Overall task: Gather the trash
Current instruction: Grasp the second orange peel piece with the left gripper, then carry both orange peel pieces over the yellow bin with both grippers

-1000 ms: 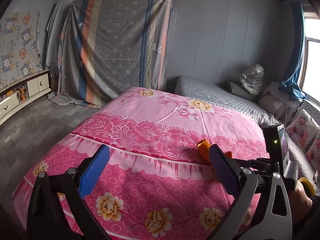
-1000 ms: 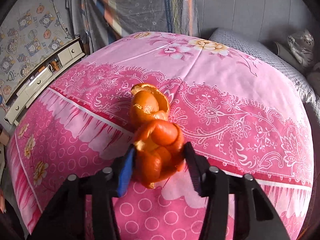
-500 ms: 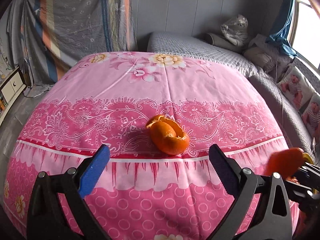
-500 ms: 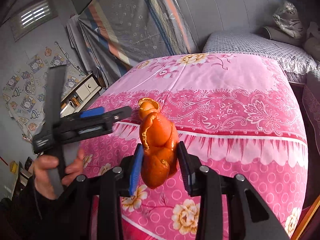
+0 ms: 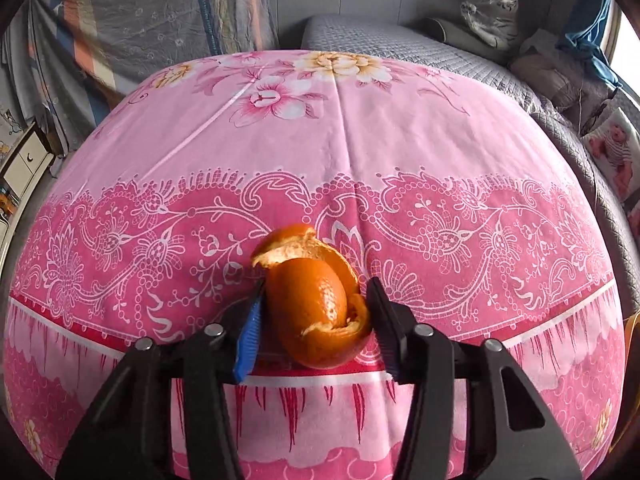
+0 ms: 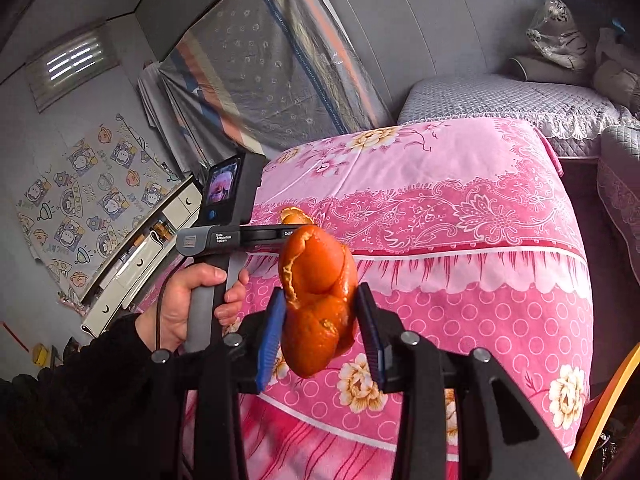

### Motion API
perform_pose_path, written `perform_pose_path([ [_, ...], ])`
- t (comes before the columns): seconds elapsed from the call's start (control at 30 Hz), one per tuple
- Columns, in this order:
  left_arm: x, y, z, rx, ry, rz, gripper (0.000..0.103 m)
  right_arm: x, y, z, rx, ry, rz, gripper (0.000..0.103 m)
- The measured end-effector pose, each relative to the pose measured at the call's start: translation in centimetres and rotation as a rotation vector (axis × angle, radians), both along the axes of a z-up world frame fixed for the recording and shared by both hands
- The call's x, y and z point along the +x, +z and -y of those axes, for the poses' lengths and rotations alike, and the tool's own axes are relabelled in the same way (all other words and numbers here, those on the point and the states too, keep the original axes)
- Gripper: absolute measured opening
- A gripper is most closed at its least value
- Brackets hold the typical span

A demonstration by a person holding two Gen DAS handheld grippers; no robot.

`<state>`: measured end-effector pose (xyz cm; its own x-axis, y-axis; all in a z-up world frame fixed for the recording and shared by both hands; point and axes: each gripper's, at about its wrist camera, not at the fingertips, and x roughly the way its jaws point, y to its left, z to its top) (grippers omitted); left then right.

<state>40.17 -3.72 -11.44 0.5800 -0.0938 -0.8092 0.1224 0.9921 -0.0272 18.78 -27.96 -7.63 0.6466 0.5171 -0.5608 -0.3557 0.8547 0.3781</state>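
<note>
An orange peel (image 5: 310,304) lies on the pink flowered bedspread (image 5: 360,140). My left gripper (image 5: 316,320) is closed around this peel, with both pads against its sides. In the right wrist view, my right gripper (image 6: 320,332) is shut on a second orange peel (image 6: 318,300) and holds it in the air off the bed's near side. The left gripper's body (image 6: 224,236) and the hand holding it show there at the left, reaching over the bedspread (image 6: 460,184), with a bit of the first peel (image 6: 294,215) behind it.
A grey quilted bed (image 5: 400,44) with pillows and a wrapped bundle (image 5: 490,12) lies behind the pink one. A draped striped cloth (image 6: 272,64) stands against the back wall. A low white cabinet (image 6: 136,252) is at the left. An orange rim (image 6: 600,400) shows at the lower right.
My left gripper moved in over the peel on the bed and closed around it. My right gripper lifted its peel and pulled back from the bed to the right.
</note>
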Motion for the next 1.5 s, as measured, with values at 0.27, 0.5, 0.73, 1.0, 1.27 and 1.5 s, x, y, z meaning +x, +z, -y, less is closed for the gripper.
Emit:
perform_pose_path([
  [0.27,-6.6,5.2,-1.4,-0.061,-0.002,0.164,0.04,-3.3,1.7,0.1,0.034,0.036,0.022,0.034],
  [0.5,-15.8,10.6,0.1,-0.063,-0.062,0.357,0.041,-5.9,1.2,1.2,0.061,0.018,-0.021,0.034],
  [0.73,-22.6,14.9,4.4,-0.087,-0.206,0.495,0.041,-8.7,1.7,5.2,0.089,-0.093,0.004,0.034],
  [1.0,-26.8,16.5,11.8,-0.102,-0.388,0.56,0.041,-12.1,2.5,12.0,0.082,-0.292,0.065,0.034],
  [1.27,-29.3,16.2,19.4,-0.103,-0.56,0.591,0.041,-15.4,1.3,19.2,0.065,-0.523,0.079,0.034],
  [1.5,-30.3,15.0,25.4,-0.109,-0.679,0.564,0.042,-17.2,-1.1,24.6,0.081,-0.695,0.036,0.034],
])
